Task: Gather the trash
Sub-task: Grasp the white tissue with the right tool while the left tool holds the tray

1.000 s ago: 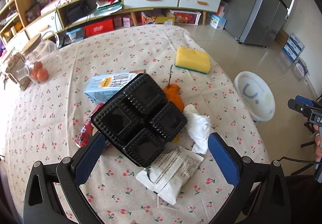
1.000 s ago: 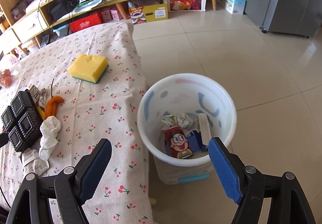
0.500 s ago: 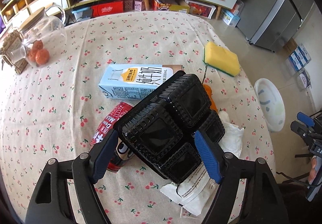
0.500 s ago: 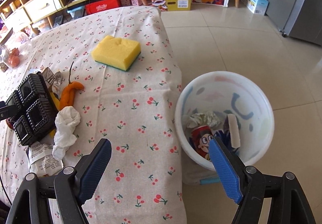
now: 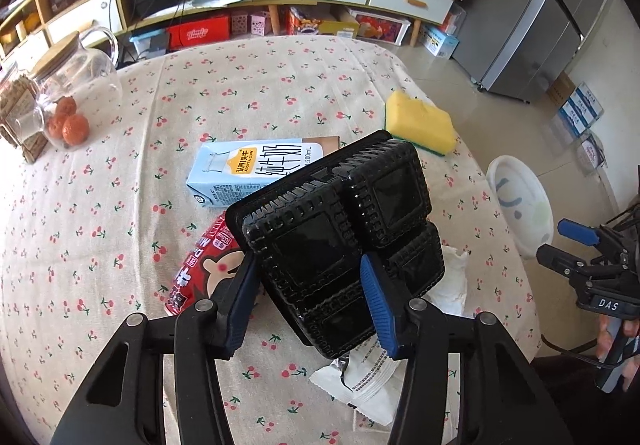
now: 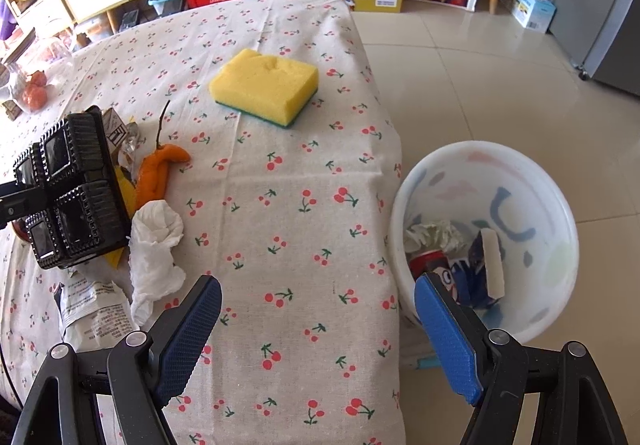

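A black four-cell plastic tray [image 5: 340, 229] lies tilted on a red can [image 5: 200, 265] and a blue milk carton [image 5: 256, 169]. My left gripper [image 5: 310, 293] is closing on it, pads against the sides of the near-left cell. Beside it lie a crumpled white tissue [image 6: 156, 245], an orange peel [image 6: 158, 173] and a white wrapper [image 6: 92, 313]. My right gripper [image 6: 316, 285] hangs open and empty over the table's right edge, next to the white bin [image 6: 440, 165], which holds a can, paper and cartons.
A yellow sponge [image 6: 266, 89] lies at the far right of the cherry-print tablecloth [image 6: 300, 205]. A glass jar with oranges [image 5: 68, 101] stands far left. Tiled floor, a fridge and a long shelf unit surround the table.
My left gripper has come in over the black tray and its jaws have narrowed around one cell. My right gripper has swung left from above the bin to over the table edge.
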